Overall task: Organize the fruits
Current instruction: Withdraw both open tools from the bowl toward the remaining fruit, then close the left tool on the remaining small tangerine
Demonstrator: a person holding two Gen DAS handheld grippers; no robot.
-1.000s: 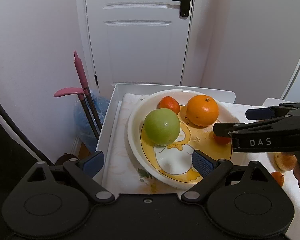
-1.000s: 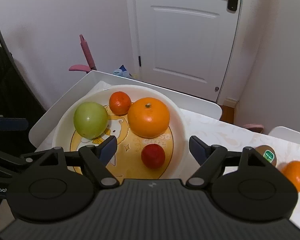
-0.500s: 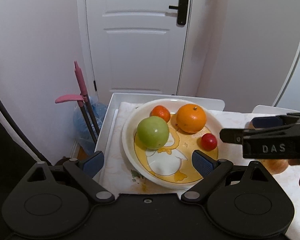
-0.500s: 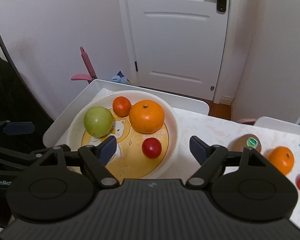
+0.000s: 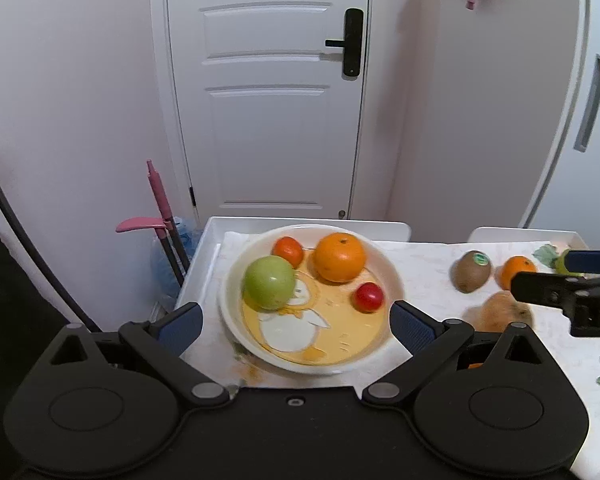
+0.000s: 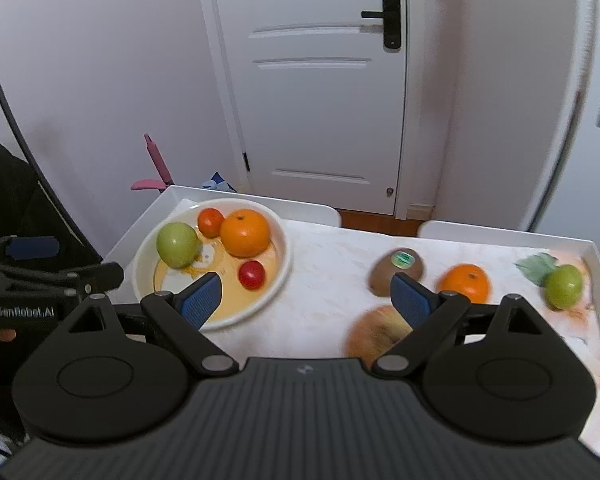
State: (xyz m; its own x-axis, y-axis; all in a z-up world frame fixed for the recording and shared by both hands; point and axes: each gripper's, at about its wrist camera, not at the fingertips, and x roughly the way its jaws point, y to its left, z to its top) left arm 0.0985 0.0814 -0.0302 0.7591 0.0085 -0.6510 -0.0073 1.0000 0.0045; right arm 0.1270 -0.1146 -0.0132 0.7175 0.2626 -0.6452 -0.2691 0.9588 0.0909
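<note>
A white plate with a yellow duck print holds a green apple, a large orange, a small tangerine and a red tomato. On the cloth to its right lie a kiwi, an orange, a tan apple and a green fruit. My left gripper is open and empty before the plate. My right gripper is open and empty above the cloth.
The white table has a raised rim. Pink-handled tools lean against the wall on the left. A white door stands behind the table.
Both grippers have pulled back and up from the plate. The right gripper has swung right, bringing the kiwi, orange, tan apple and green fruit into view.
</note>
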